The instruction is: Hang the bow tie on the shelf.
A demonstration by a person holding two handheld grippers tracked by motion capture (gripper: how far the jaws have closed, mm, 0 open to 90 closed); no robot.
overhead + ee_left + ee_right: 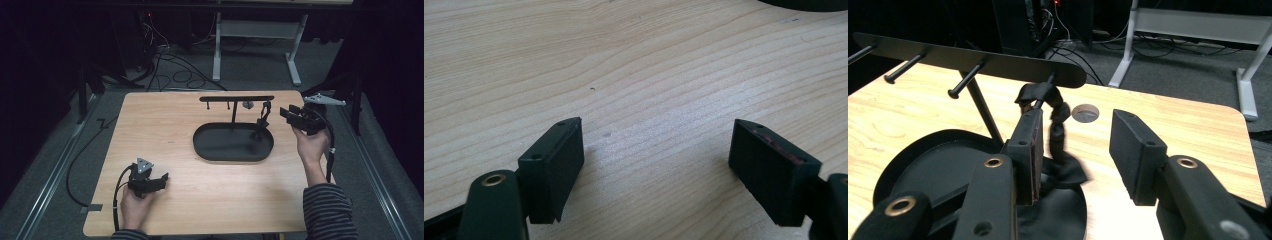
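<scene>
Strap (1055,125), black, soft fabric, hanging from the end peg (1045,85) of the rack (235,98), its lower part trailing into the oval tray (210,150) at the right side of the table (165,125). Judged light and limp: it will sag, swing and fold when lifted, and is not fragile. The knotted or looped top draped over the peg looks like the best place to grip; the mid-length is thin and could slip between the pads.

Right gripper (1075,150): jaws parted to about half their reach, nothing pressed between them. In the right gripper view the strap sits just beside the inner face of the left-hand jaw; contact cannot be told.

Left gripper (656,165): jaws wide apart over bare wood near the front left of the table, holding nothing.

Hard to read: whether the strap is a loop, a tie or a band; how it is seated on the peg; its lower end, lost black-on-black against the tray. The rack's post foot is partly hidden by the jaw.
</scene>
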